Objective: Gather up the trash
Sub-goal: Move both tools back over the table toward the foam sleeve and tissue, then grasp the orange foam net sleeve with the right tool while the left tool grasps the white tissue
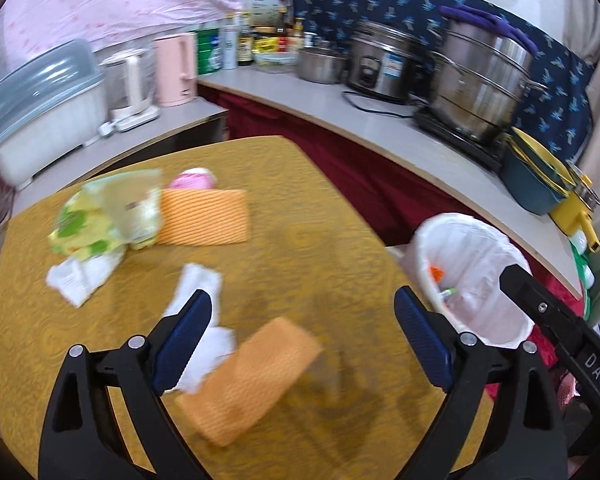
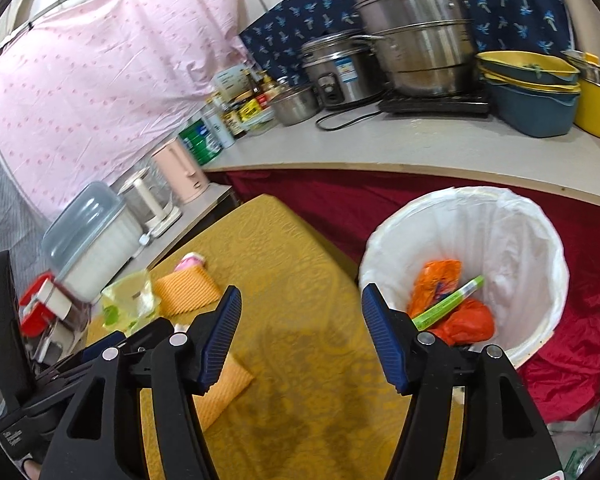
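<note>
Status: collection is partly done. The lined bin (image 2: 466, 268), standing just off the table's right edge, already holds orange wrappers (image 2: 440, 284) and a green stick-shaped pack (image 2: 448, 304). Both claws are empty — the left gripper (image 1: 304, 340) stands wide over the yellow table (image 1: 300, 208), and the right gripper (image 2: 300, 340) is parted with nothing between its pads. Remaining trash: white crumpled papers (image 1: 82, 278) and a green-printed plastic bag (image 1: 108, 212) at the far left. Two orange cloths (image 1: 248, 380) also lie there — likely not trash.
</note>
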A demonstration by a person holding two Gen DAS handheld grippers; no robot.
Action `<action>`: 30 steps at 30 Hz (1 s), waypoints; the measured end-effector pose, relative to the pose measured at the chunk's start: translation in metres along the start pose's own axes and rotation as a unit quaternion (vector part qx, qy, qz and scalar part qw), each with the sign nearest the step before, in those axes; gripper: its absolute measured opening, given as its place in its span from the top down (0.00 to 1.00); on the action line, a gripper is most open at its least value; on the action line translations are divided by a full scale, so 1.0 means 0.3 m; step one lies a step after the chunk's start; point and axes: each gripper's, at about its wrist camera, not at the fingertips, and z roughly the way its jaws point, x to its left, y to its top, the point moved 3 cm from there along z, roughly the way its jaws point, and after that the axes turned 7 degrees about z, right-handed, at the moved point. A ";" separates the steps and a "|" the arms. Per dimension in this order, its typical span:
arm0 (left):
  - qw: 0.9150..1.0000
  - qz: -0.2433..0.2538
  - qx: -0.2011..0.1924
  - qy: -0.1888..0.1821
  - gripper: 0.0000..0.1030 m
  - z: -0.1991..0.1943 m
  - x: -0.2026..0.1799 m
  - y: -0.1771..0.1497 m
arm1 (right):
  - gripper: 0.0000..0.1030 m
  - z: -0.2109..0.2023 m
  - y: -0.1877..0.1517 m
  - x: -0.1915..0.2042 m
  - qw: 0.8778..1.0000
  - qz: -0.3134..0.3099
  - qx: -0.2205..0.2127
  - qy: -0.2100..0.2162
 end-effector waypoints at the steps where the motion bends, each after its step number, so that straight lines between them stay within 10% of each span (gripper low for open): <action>1: 1.000 -0.004 0.000 0.005 0.14 -0.007 0.022 -0.008 | 0.41 0.005 -0.012 0.017 1.000 -0.004 0.004 0.002; 30: 0.991 -0.083 0.030 0.096 0.14 -0.014 0.516 -0.225 | 0.41 0.335 -0.475 0.284 0.985 -0.047 0.168 -0.006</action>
